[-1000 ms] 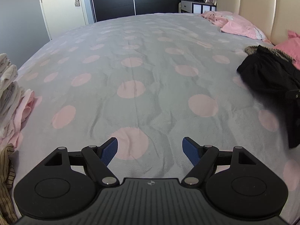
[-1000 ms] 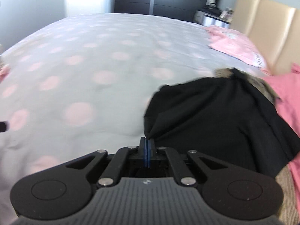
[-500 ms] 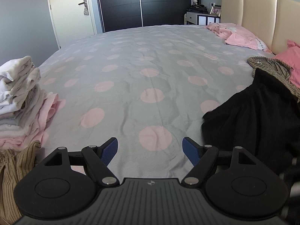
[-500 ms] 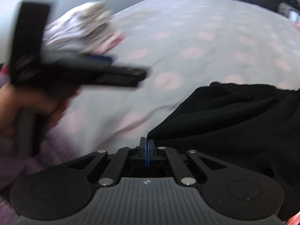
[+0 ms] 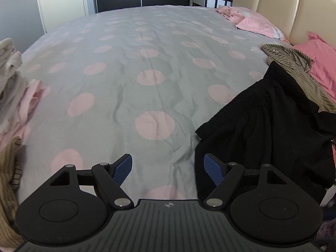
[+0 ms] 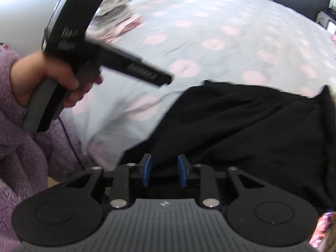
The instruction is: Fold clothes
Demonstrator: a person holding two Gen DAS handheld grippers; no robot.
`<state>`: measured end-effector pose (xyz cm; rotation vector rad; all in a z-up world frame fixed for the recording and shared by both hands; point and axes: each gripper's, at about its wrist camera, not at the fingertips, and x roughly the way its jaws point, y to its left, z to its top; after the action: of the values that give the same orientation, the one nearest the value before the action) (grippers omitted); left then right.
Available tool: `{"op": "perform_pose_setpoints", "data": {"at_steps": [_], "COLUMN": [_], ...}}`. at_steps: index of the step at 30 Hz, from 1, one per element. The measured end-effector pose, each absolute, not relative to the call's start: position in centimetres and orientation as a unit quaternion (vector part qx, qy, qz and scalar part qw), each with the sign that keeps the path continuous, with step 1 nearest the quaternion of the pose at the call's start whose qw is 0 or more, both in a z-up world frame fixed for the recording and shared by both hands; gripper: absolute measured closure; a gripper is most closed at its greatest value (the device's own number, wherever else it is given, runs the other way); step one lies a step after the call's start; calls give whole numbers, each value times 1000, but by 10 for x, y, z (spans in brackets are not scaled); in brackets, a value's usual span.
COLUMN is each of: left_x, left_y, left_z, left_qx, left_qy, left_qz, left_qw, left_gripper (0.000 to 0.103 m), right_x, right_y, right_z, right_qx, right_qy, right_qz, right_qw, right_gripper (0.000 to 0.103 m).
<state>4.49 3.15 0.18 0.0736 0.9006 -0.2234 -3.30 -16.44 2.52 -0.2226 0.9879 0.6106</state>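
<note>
A black garment lies crumpled on the grey bedspread with pink dots, at the near right edge of the bed. My left gripper is open and empty, low over the bed's near edge, its right finger beside the garment's edge. In the right wrist view the black garment fills the right half. My right gripper has its jaws partly open with black cloth lying between them. The left gripper body, held in a hand, shows at the upper left there.
A stack of folded white and pink clothes sits at the bed's left edge. A striped tan garment and pink pillows lie at the right by the headboard. A striped brown item hangs at the near left.
My right gripper dragged the black garment toward the bed's near edge, then opened its jaws from shut. The left gripper stayed open and tilted slightly.
</note>
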Motion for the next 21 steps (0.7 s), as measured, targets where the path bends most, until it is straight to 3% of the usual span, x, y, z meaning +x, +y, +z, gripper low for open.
{"op": "perform_pose_setpoints", "data": {"at_steps": [10,14,21], "left_x": [79,89,93], "left_y": [16,11,5], "left_z": [-20,-26,-28], "left_qx": [12,9,21], "left_qy": [438,442,428], "left_qz": [-124,-122,-121], "left_qw": [890,889,895], "left_gripper": [31,31,31], "right_x": [50,94,168], "right_y": [-263,-294,-309], "right_z": [38,34,20], "right_qx": [-114,-107,-143], "right_qy": [438,412,385], "right_qz": [140,97,66], "right_qw": [881,900,909], "right_gripper": [72,60,59]}}
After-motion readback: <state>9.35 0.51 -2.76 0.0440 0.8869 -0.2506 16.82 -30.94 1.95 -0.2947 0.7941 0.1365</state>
